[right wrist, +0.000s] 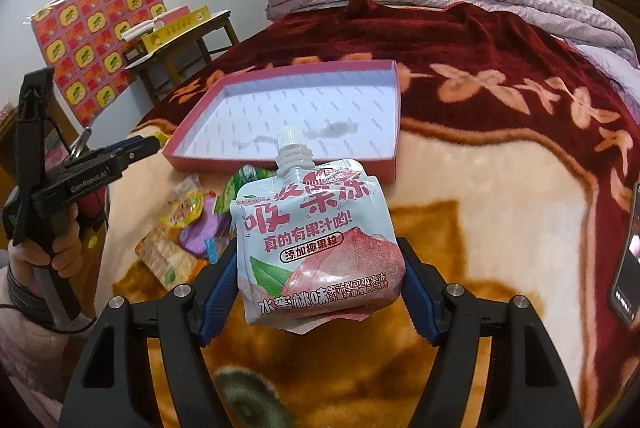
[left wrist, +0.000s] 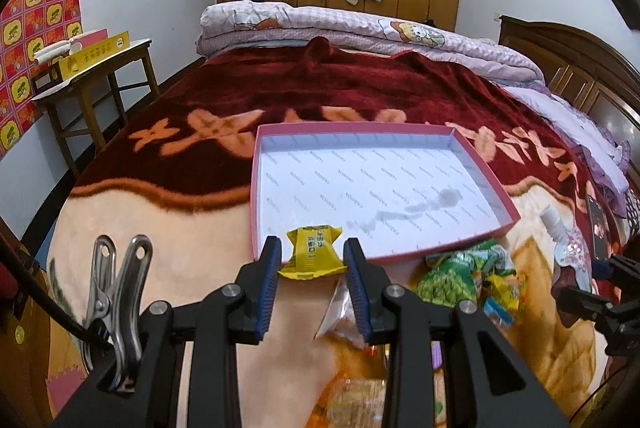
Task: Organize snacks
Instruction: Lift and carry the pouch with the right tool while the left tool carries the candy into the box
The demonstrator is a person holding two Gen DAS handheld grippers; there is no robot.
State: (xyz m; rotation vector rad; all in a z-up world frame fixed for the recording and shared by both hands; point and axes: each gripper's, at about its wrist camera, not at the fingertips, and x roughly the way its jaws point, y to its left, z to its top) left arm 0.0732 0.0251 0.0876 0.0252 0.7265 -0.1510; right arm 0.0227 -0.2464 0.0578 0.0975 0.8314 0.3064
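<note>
My left gripper (left wrist: 313, 260) is shut on a small yellow wrapped candy (left wrist: 313, 252), lifted above the blanket just before the near rim of the pink box lid (left wrist: 280, 131). My right gripper (right wrist: 320, 268) is shut on a peach jelly pouch (right wrist: 316, 240) with a white cap, held upright over the blanket short of the pink box lid (right wrist: 394, 123). The lid's white inside carries a grey smear and holds nothing else. The left gripper (right wrist: 154, 143) also shows at the left edge of the right wrist view, a hand (right wrist: 60, 252) around its handle.
A pile of loose snacks (right wrist: 188, 228) lies on the blanket between the grippers; snack pile (left wrist: 476, 276). A phone (right wrist: 630, 252) lies at the right. Folded quilts (left wrist: 360, 27) lie at the bed's far end. A wooden side table (left wrist: 96, 71) with a yellow box stands left.
</note>
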